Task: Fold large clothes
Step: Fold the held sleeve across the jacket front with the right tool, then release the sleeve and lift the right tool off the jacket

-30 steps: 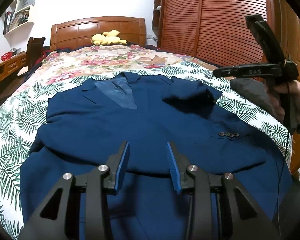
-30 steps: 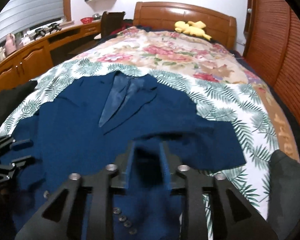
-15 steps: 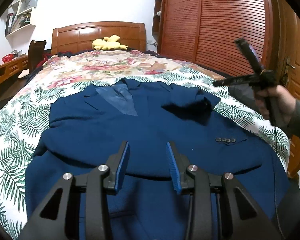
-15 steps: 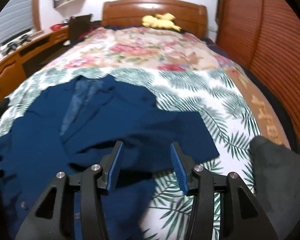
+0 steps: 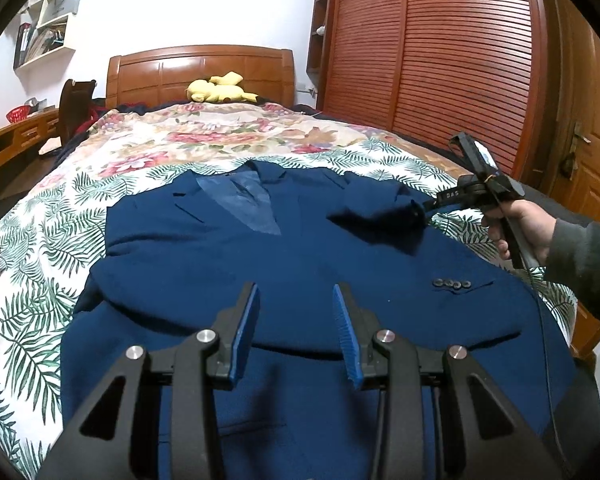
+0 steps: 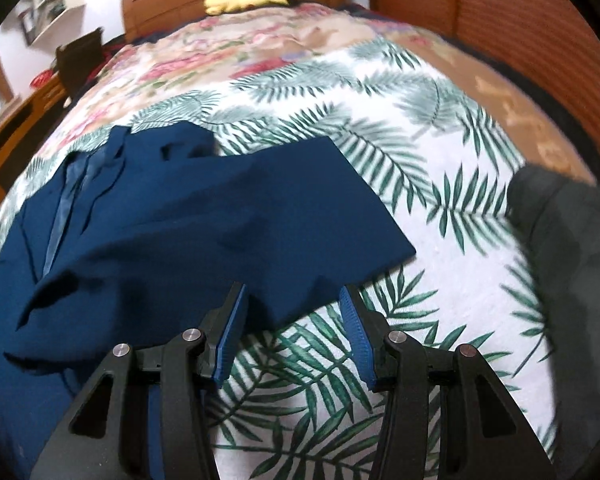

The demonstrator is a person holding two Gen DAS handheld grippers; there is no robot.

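Observation:
A navy suit jacket (image 5: 260, 272) lies face up on the leaf-print bedspread (image 5: 32, 280), collar toward the headboard. One sleeve is folded across its front, cuff buttons (image 5: 452, 283) showing. My left gripper (image 5: 296, 320) hovers open over the jacket's lower front with nothing between its pads. A hand at the right holds my right gripper (image 5: 424, 209), which points at the folded shoulder. In the right wrist view that gripper (image 6: 292, 320) stands open just above the jacket's (image 6: 180, 220) outer edge. The fabric edge shows between the pads, which do not press on it.
A dark grey garment (image 6: 568, 232) lies on the bed's right side. A yellow plush toy (image 5: 220, 90) sits by the wooden headboard (image 5: 196, 68). Louvred wardrobe doors (image 5: 440, 60) run along the right. A desk (image 5: 16, 136) and a chair (image 5: 74, 108) stand at the left.
My right gripper let go of the sleeve fabric, opened, and swung down and to the right, to the jacket's shoulder edge. The left gripper stayed put.

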